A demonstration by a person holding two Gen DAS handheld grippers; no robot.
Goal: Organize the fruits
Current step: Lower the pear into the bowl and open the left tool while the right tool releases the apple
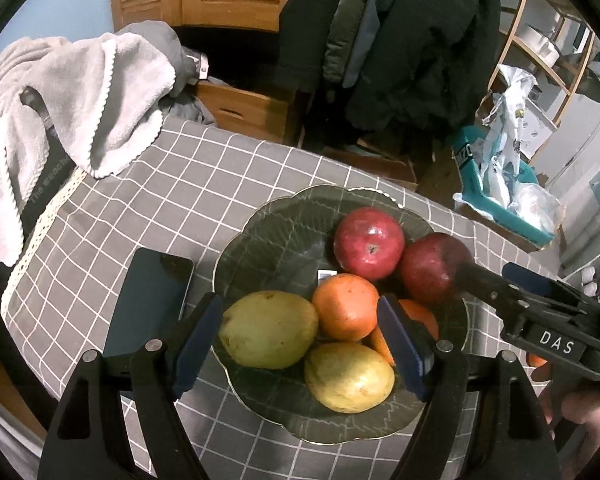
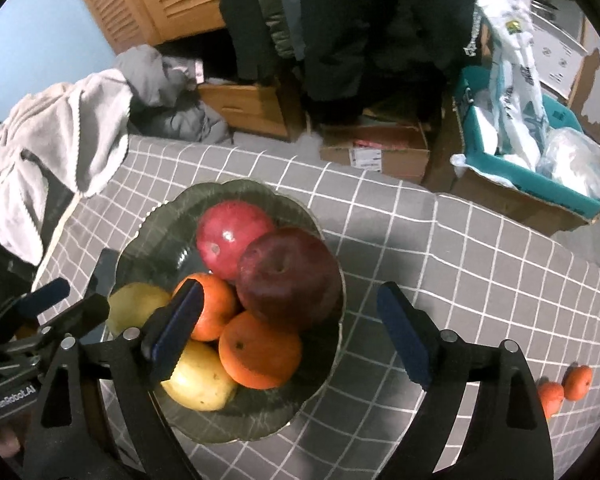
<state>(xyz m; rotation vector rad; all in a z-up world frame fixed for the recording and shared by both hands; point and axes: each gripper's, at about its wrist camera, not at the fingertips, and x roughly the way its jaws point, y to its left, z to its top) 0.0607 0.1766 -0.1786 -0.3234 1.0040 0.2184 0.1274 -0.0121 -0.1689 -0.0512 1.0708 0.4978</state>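
A dark green leaf-shaped glass bowl sits on the grey checked tablecloth. It holds two red apples, two oranges and two yellow-green pears. My left gripper is open, its blue pads hovering over the bowl's near side. My right gripper is open above the bowl's right rim, close to the dark apple. Two small tangerines lie on the cloth at far right.
A black phone lies left of the bowl. A grey towel is draped at the table's left. Beyond the far edge are cardboard boxes, a teal-lined box with plastic bags and hanging dark coats.
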